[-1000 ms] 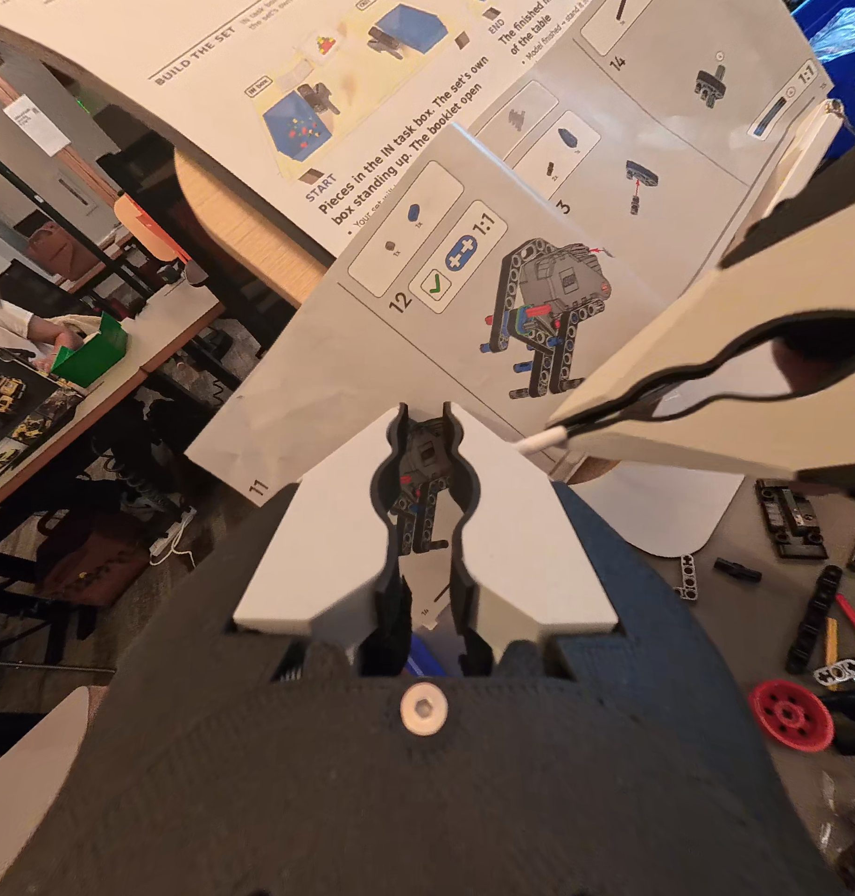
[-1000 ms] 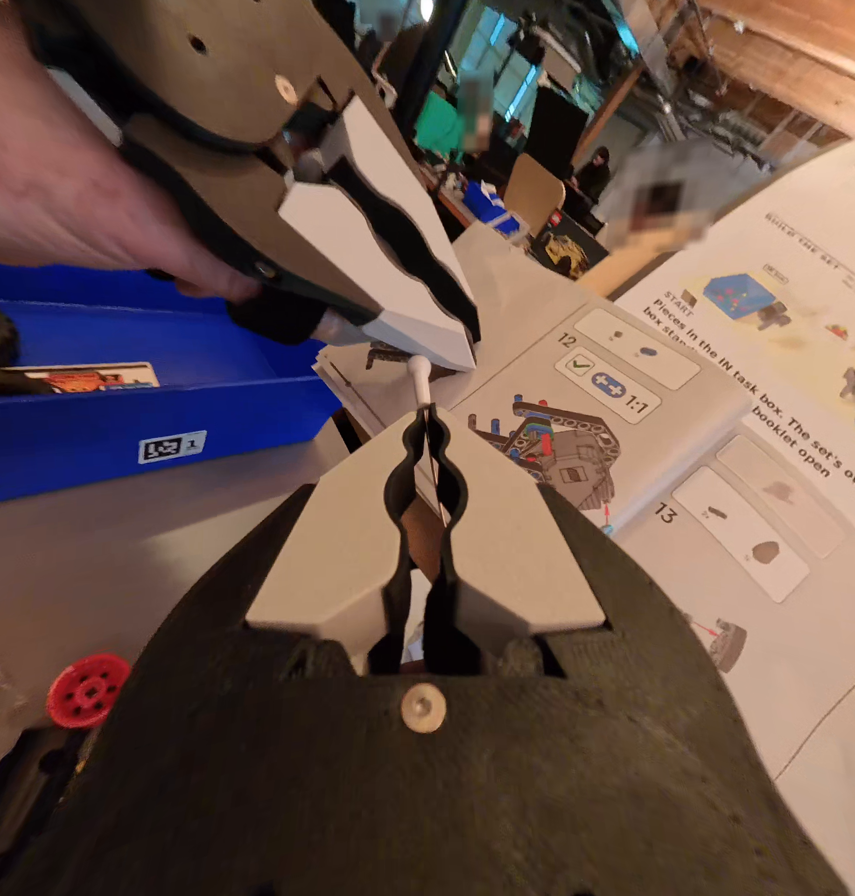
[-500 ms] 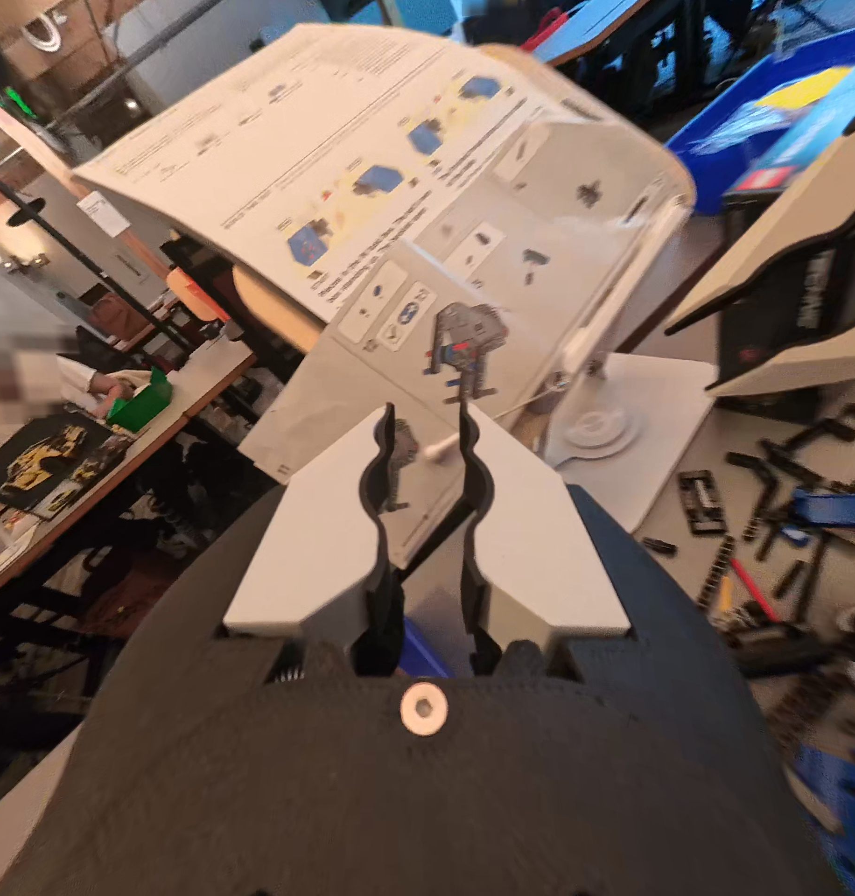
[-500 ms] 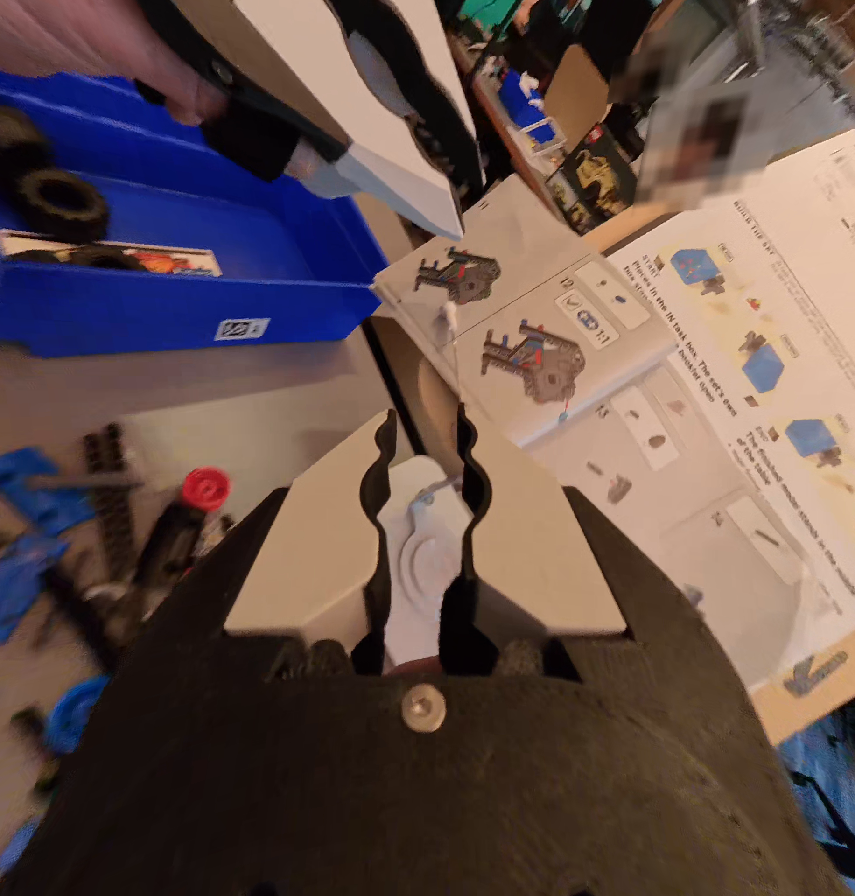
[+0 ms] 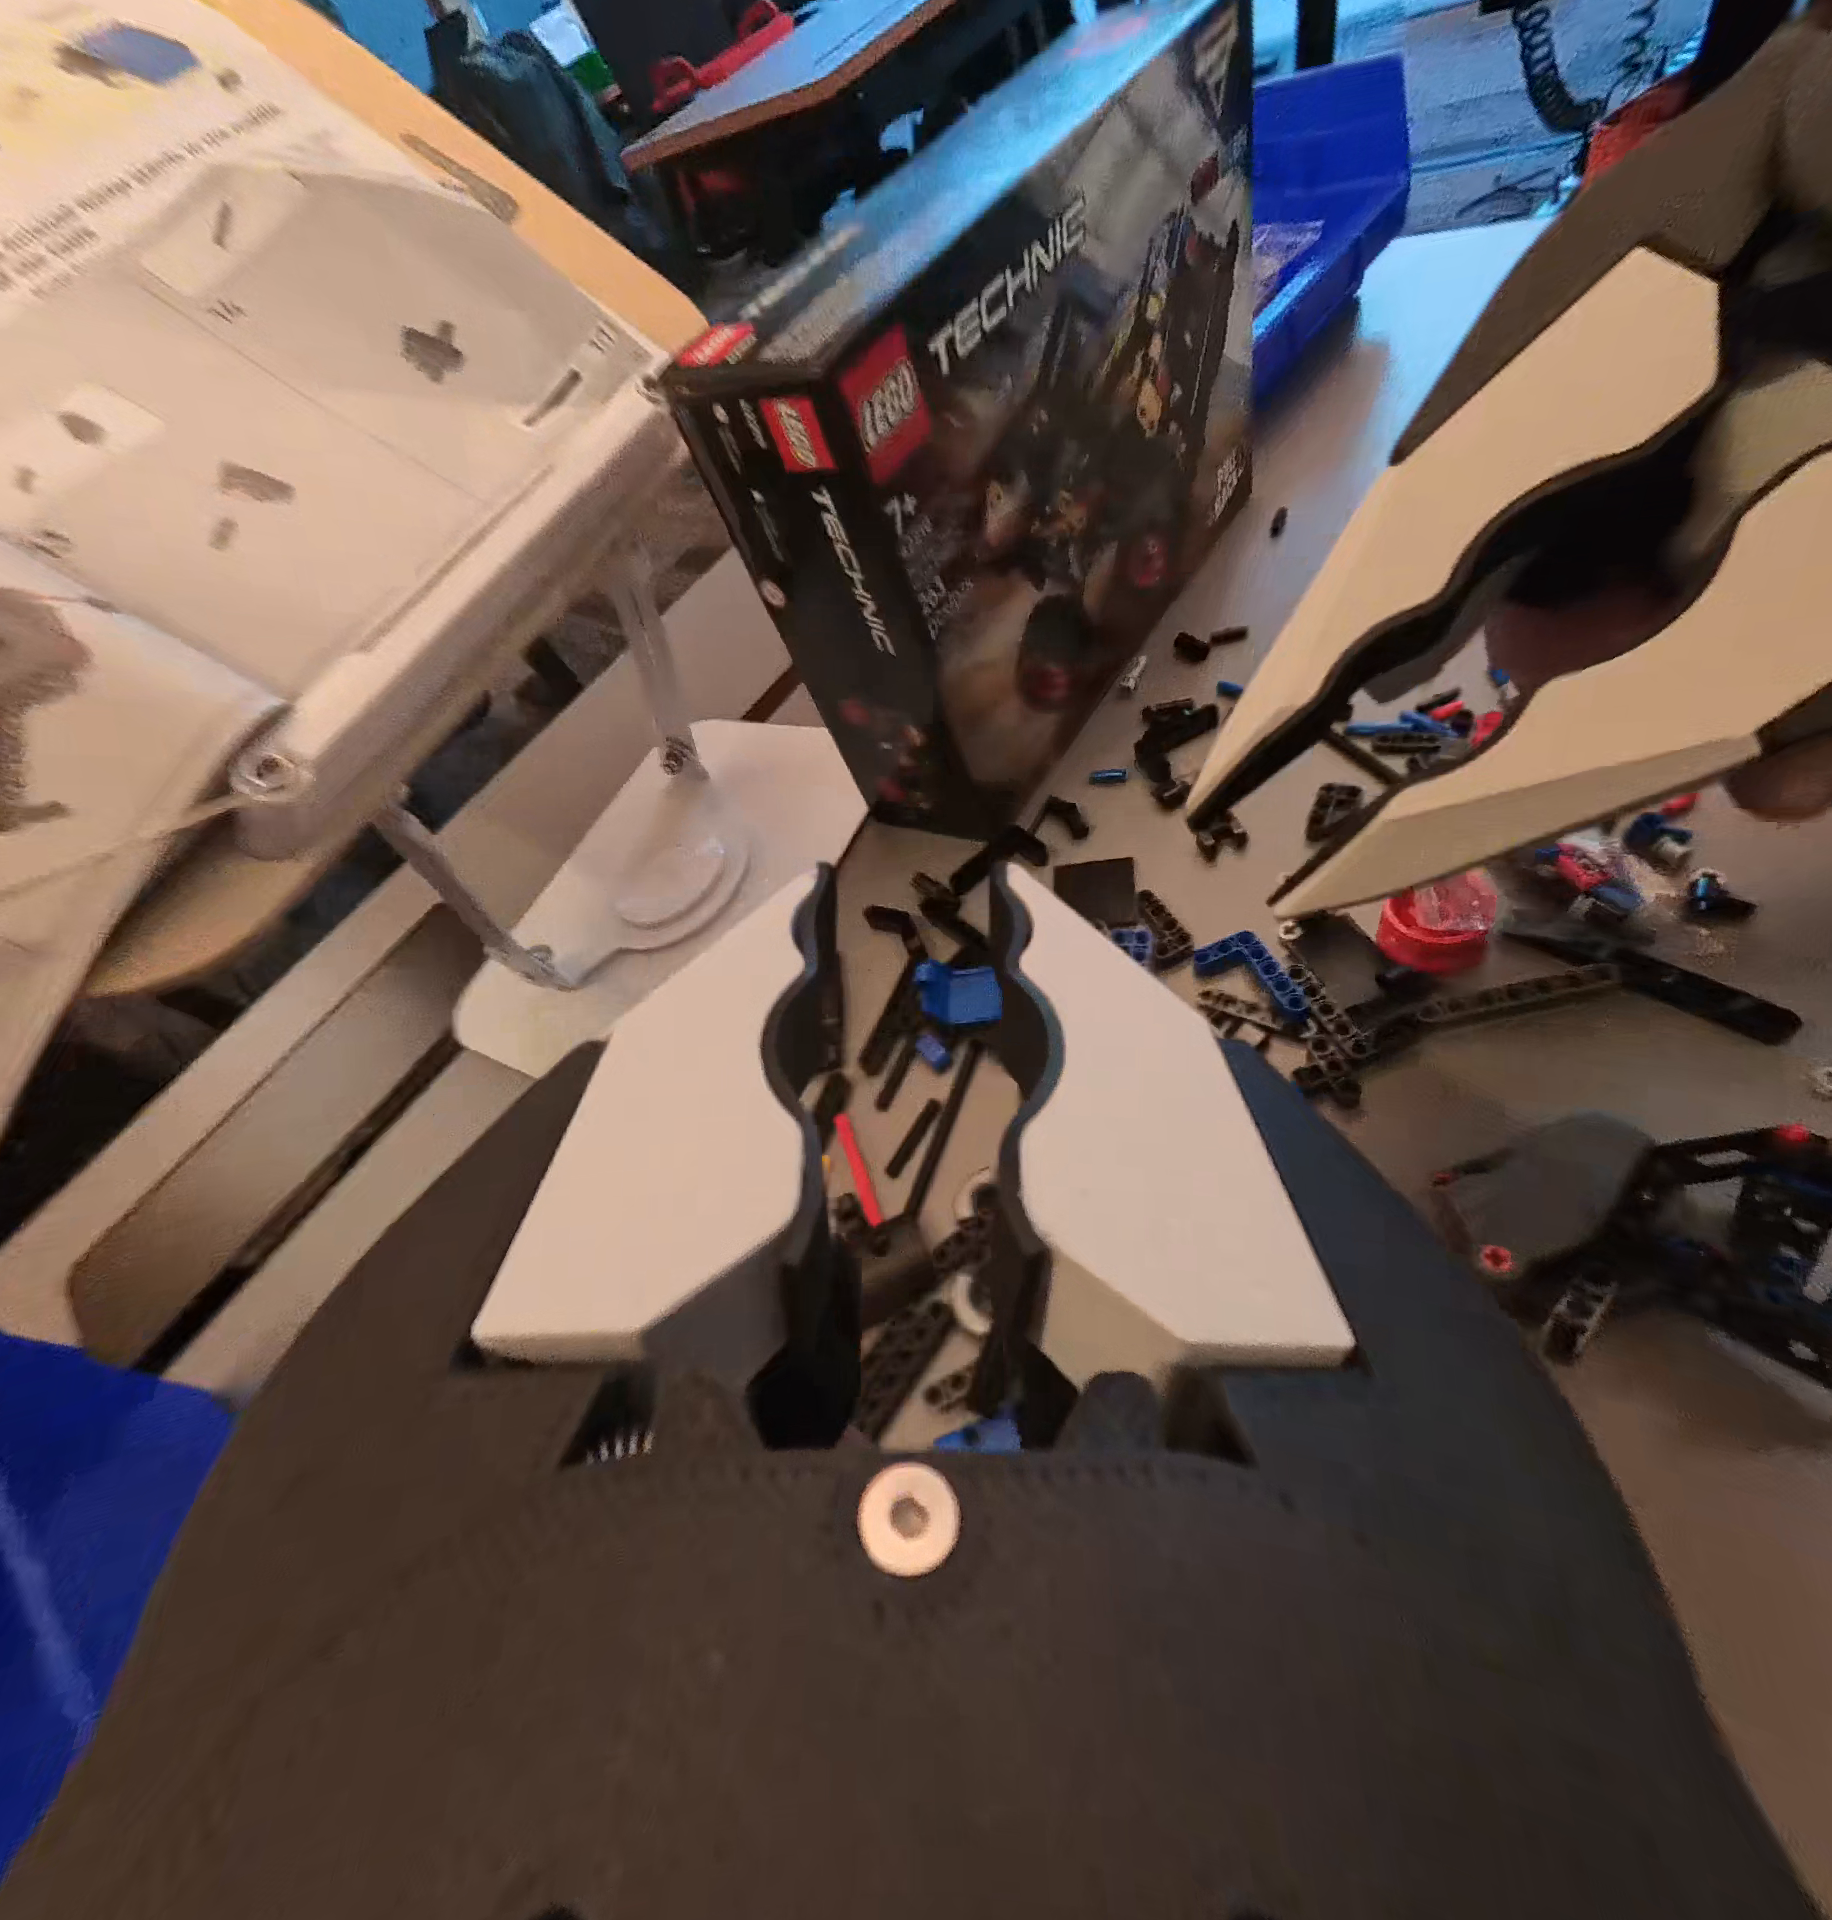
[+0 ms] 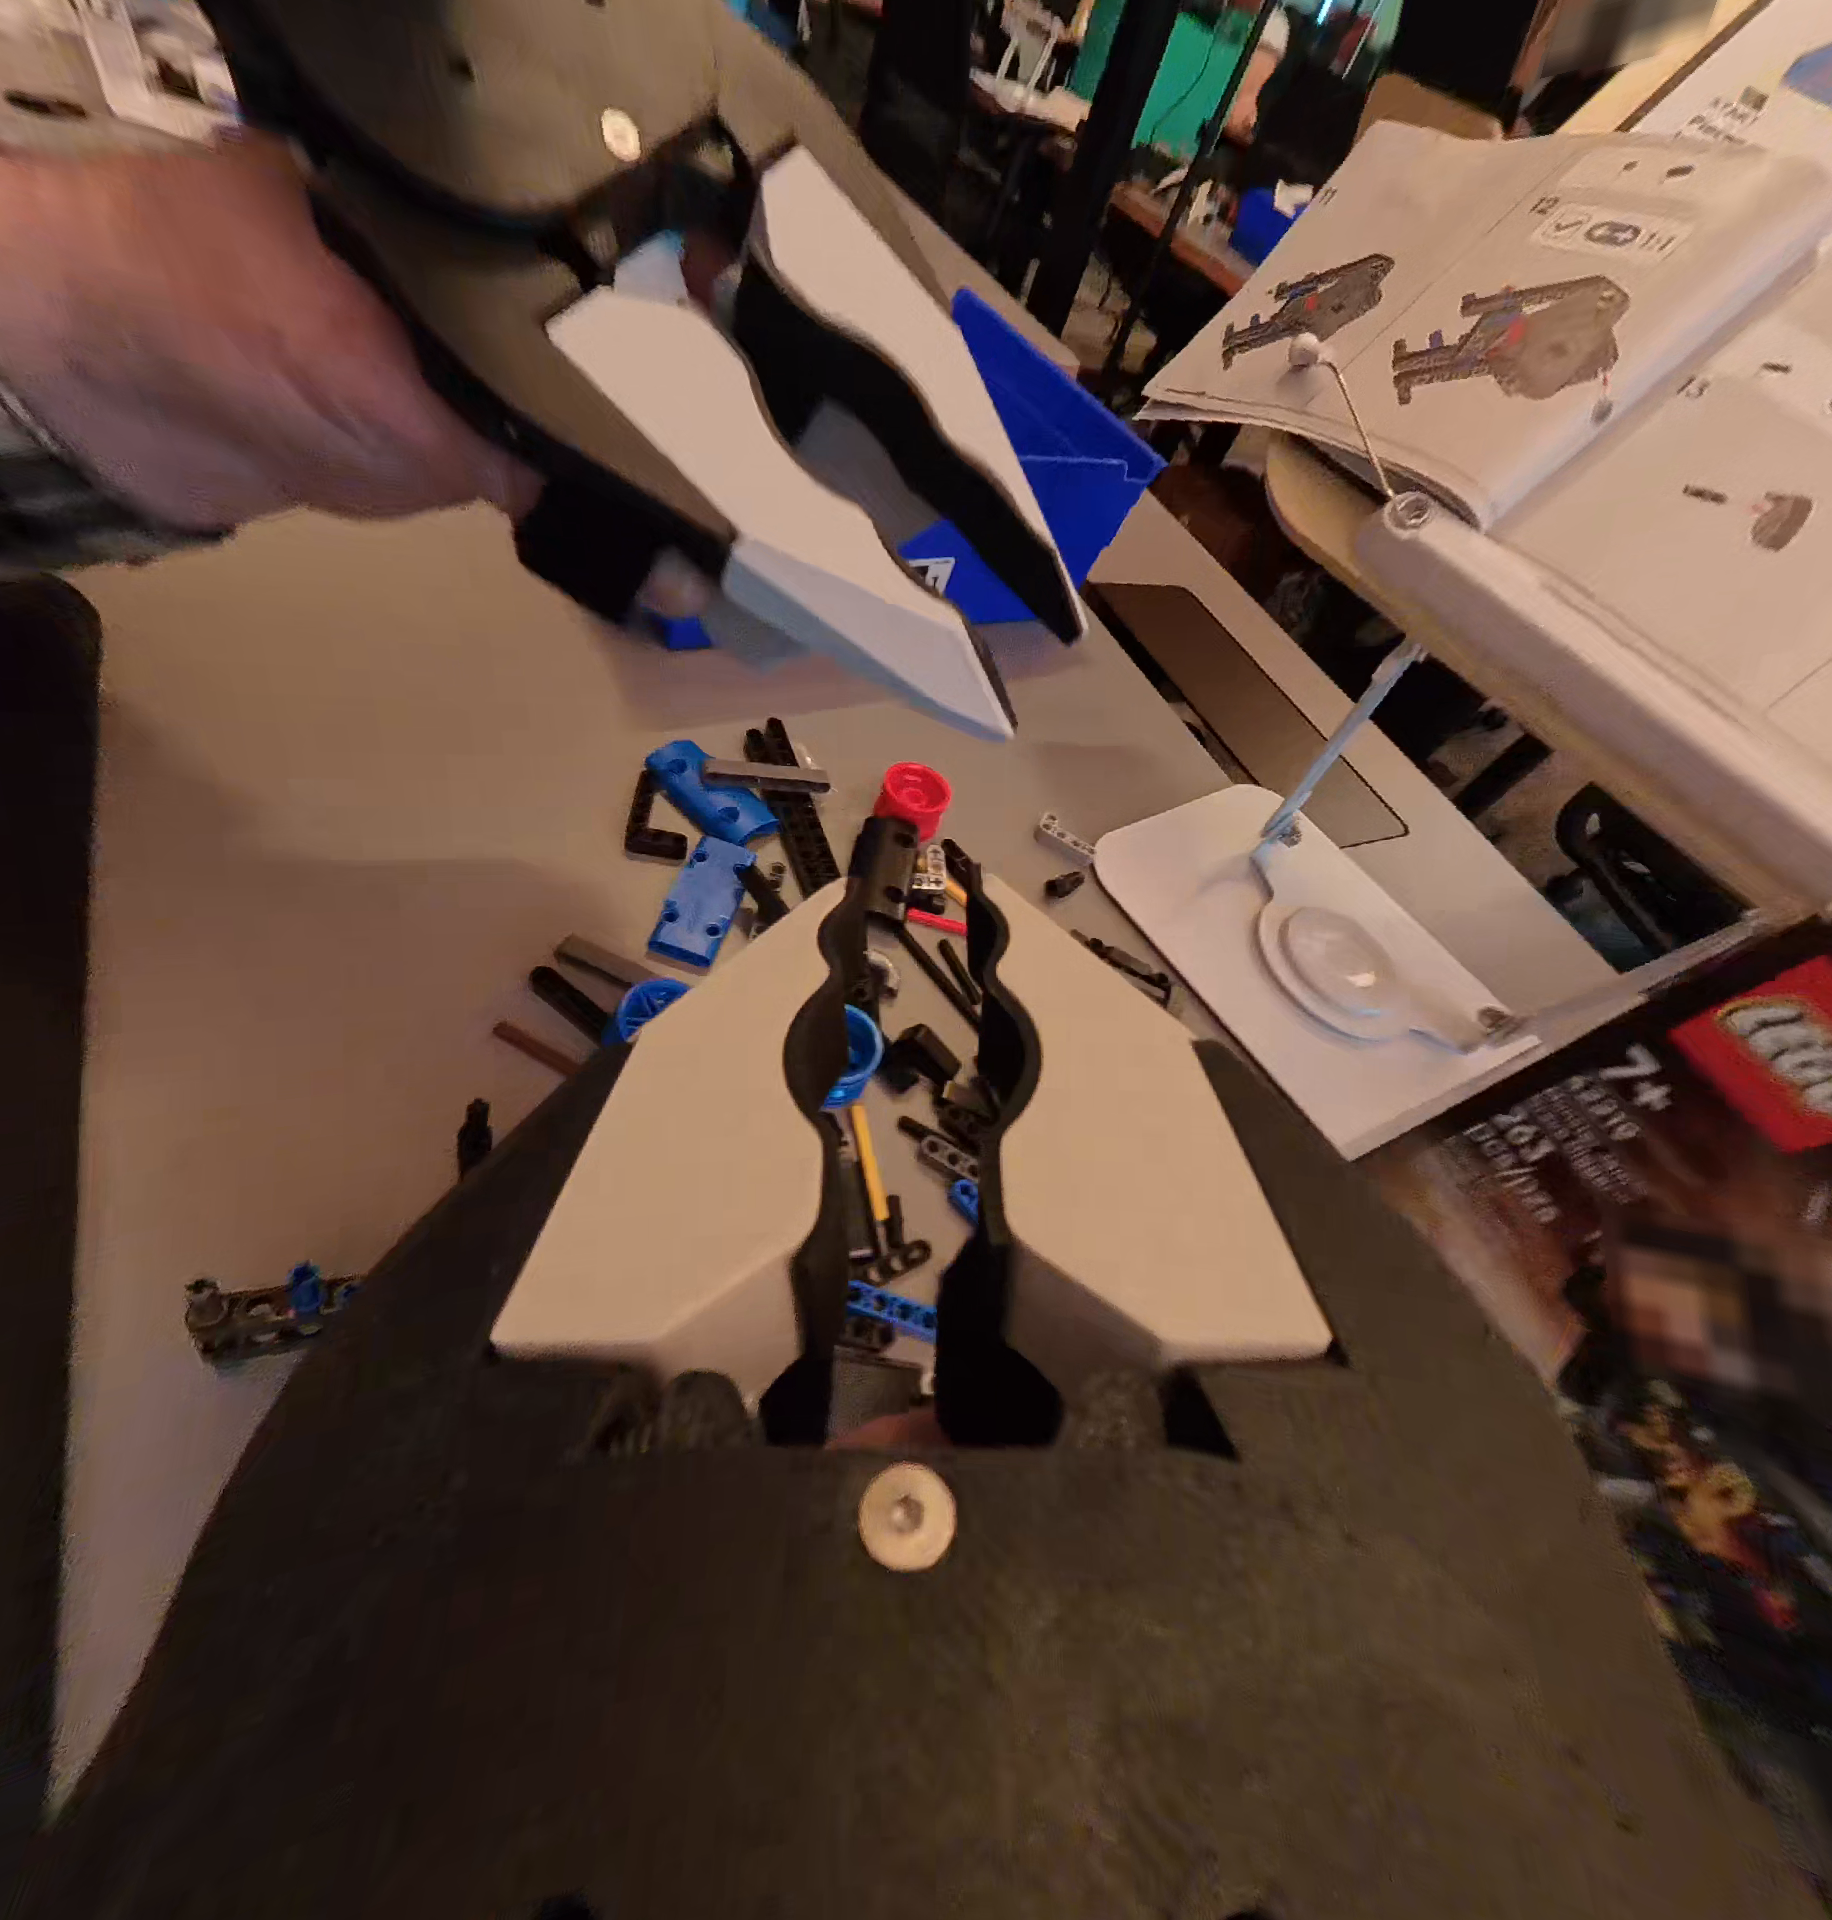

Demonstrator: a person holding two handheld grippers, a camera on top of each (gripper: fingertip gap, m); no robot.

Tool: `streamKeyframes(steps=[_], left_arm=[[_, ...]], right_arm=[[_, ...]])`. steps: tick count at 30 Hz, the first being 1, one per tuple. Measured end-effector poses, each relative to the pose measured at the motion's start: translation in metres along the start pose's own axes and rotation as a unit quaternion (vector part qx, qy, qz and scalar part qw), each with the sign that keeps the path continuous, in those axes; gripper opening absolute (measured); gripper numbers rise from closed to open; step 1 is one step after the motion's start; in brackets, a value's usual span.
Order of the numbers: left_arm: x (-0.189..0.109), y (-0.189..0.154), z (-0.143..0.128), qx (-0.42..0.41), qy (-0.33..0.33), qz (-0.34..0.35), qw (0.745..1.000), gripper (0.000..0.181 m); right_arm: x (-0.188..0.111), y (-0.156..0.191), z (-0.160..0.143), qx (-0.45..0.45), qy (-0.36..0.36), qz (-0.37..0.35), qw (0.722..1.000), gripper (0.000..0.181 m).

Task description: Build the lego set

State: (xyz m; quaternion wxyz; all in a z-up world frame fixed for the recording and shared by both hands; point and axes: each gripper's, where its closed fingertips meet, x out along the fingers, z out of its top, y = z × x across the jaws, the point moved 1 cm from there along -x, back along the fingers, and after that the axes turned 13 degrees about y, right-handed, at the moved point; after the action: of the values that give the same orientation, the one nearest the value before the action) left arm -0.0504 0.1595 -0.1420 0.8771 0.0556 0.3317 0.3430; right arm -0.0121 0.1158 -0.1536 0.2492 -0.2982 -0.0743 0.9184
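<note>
Loose black, blue and red lego pieces (image 5: 1255, 966) lie scattered on the grey table. My left gripper (image 5: 910, 883) is open and empty, held above a small blue piece (image 5: 953, 992). My right gripper (image 6: 907, 899) is open and empty above pieces, among them a red hub (image 6: 914, 795) and a blue wheel (image 6: 852, 1055). Each gripper shows in the other's view, the right (image 5: 1239, 862) and the left (image 6: 1031, 675), both open. A partly built dark model (image 5: 1670, 1247) sits at the right. The open instruction booklet (image 6: 1514, 312) rests on a white stand (image 6: 1307, 956).
The set's dark box (image 5: 995, 468) stands upright behind the pieces, next to the stand's base (image 5: 631, 862). A blue bin (image 6: 1047, 468) sits at the table's far edge. A small black and blue sub-assembly (image 6: 268, 1304) lies apart at the left. Spacing between my two grippers at the tips: around 5 cm.
Both grippers have let go at the booklet, opened, and swung down and away from it. They now hang over the loose pieces on the table.
</note>
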Motion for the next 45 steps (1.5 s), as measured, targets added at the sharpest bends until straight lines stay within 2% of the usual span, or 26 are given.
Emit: streamKeyframes(steps=[2, 5, 7, 9, 13, 21, 29, 45], left_arm=[[0.014, -0.019, -0.008, -0.017, 0.0, -0.02, 1.0, 0.026], [0.028, -0.015, -0.024, 0.008, 0.004, 0.03, 1.0, 0.026], [0.036, -0.02, -0.031, 0.03, 0.01, 0.014, 0.999, 0.025], [0.043, -0.017, -0.041, 0.051, 0.026, 0.027, 0.998, 0.026], [0.04, -0.023, -0.04, 0.018, 0.004, -0.007, 1.0, 0.025], [0.04, -0.02, -0.043, 0.026, 0.012, -0.001, 1.0, 0.031], [0.04, -0.018, -0.051, 0.014, 0.02, -0.012, 1.0, 0.033], [0.038, -0.022, -0.048, 0.021, 0.016, -0.019, 0.999, 0.032]], right_arm=[[0.003, 0.004, -0.009, 0.008, -0.017, -0.001, 1.0, 0.015], [0.012, 0.003, -0.022, 0.0, -0.006, -0.005, 1.0, 0.015], [0.016, 0.006, -0.027, 0.005, 0.0, 0.01, 1.0, 0.019], [0.016, 0.01, -0.029, 0.002, -0.002, 0.021, 1.0, 0.02], [0.015, 0.01, -0.032, 0.009, -0.006, 0.031, 0.999, 0.02], [0.022, 0.004, -0.046, 0.027, 0.003, 0.044, 0.999, 0.02], [0.022, 0.005, -0.051, 0.016, 0.012, 0.049, 0.999, 0.02], [0.023, 0.003, -0.055, 0.009, 0.019, 0.046, 0.999, 0.02]])
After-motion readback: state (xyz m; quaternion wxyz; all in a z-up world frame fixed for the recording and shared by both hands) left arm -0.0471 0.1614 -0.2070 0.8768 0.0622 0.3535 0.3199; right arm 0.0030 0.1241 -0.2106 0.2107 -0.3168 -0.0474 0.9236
